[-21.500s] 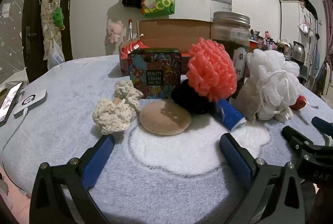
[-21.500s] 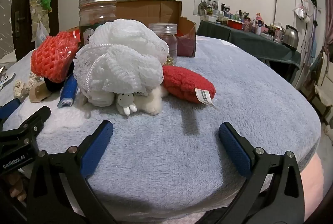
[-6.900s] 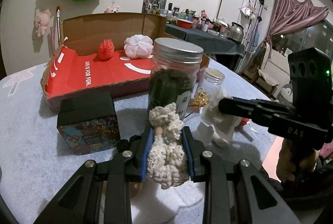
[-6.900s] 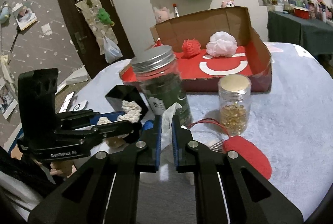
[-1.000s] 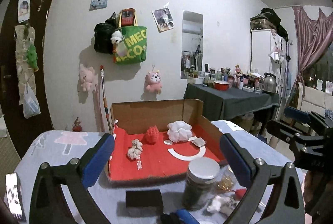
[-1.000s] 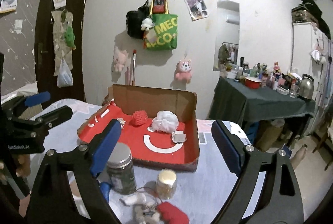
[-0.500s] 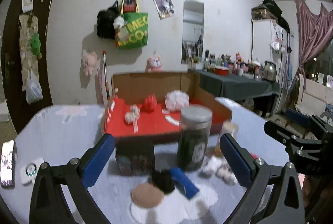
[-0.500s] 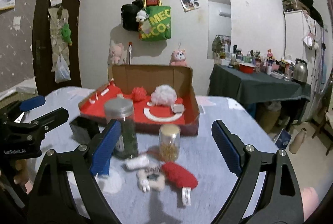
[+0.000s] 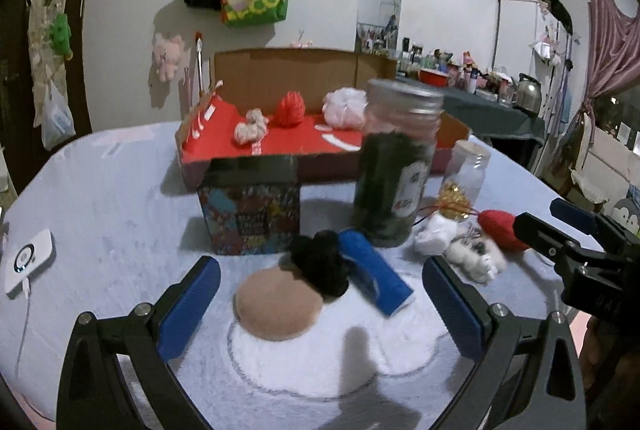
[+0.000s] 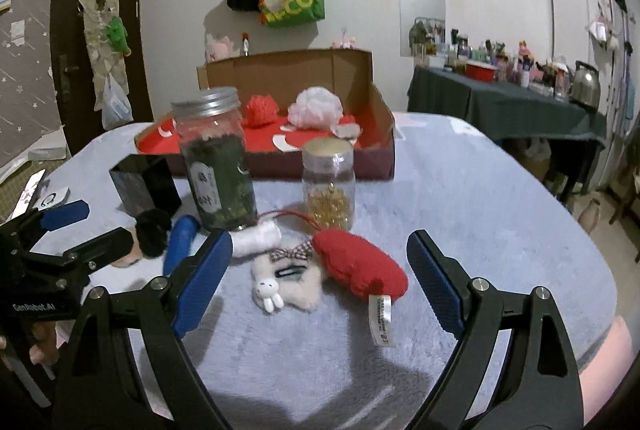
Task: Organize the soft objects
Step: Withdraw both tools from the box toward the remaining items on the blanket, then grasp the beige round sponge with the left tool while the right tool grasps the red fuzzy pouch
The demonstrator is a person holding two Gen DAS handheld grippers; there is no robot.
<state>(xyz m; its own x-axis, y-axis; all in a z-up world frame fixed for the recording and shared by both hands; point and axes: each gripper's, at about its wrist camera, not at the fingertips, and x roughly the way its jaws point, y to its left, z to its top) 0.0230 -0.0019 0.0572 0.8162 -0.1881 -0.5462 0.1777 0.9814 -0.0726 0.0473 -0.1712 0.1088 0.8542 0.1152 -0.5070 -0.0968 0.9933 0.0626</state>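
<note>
My left gripper is open and empty above a tan round puff and a black scrunchie. My right gripper is open and empty, with a red plush heart and a small white bunny plush between its fingers. The open cardboard box with a red floor holds a cream knit piece, a red mesh puff and a white mesh puff. The heart and bunny also show at the right of the left wrist view.
A tall jar of dark leaves, a small jar of gold beads, a patterned tin, a blue tube and a white roll stand on the grey-blue cloth. A white device lies far left.
Both grippers have come down and closer to the table from a high view of the room. Both stay open. The objects on the table have not moved.
</note>
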